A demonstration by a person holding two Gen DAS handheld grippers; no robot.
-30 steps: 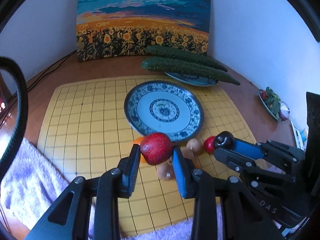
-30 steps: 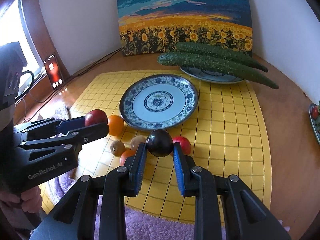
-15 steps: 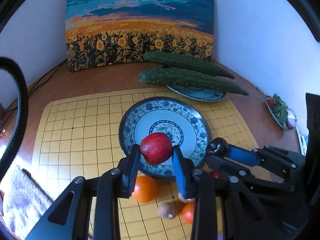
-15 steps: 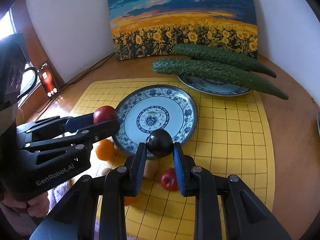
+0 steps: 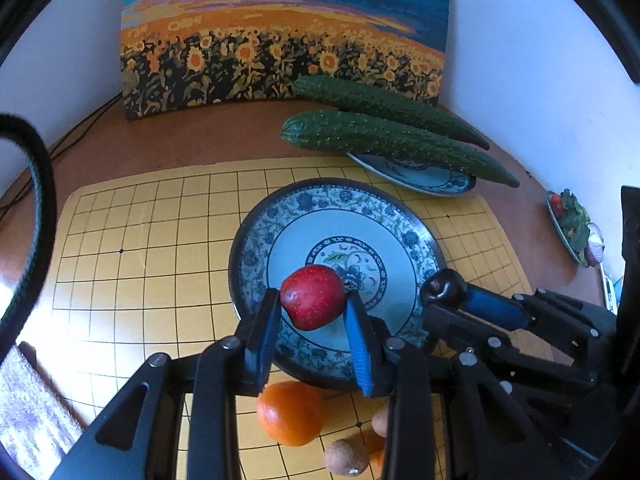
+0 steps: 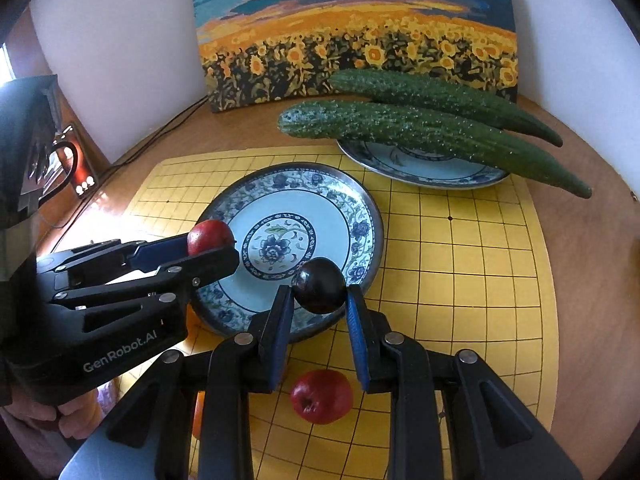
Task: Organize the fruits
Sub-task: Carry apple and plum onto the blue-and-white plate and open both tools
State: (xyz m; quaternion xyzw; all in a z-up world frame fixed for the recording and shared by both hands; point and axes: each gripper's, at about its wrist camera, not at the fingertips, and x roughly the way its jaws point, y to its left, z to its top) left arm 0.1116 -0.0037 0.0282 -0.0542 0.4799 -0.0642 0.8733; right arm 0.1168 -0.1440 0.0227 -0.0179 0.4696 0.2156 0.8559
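Left wrist view: the left tool (image 5: 313, 322) grips a round red apple (image 5: 313, 297) over the blue-and-white patterned ceramic plate (image 5: 256, 236).

Right wrist view: the right tool (image 6: 318, 312) clamps a dark glossy plum (image 6: 320, 285) above that plate's near rim.

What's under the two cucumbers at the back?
A blue-patterned plate carries both cucumbers; its near rim and part of its centre show. Its far side is covered by them, and their ends overhang the rim.

Both grippers, left (image 5: 313, 334) and right (image 6: 319, 330), are black linkage frames with silver screws and blue pads; the left reads "GenRobot.AI".
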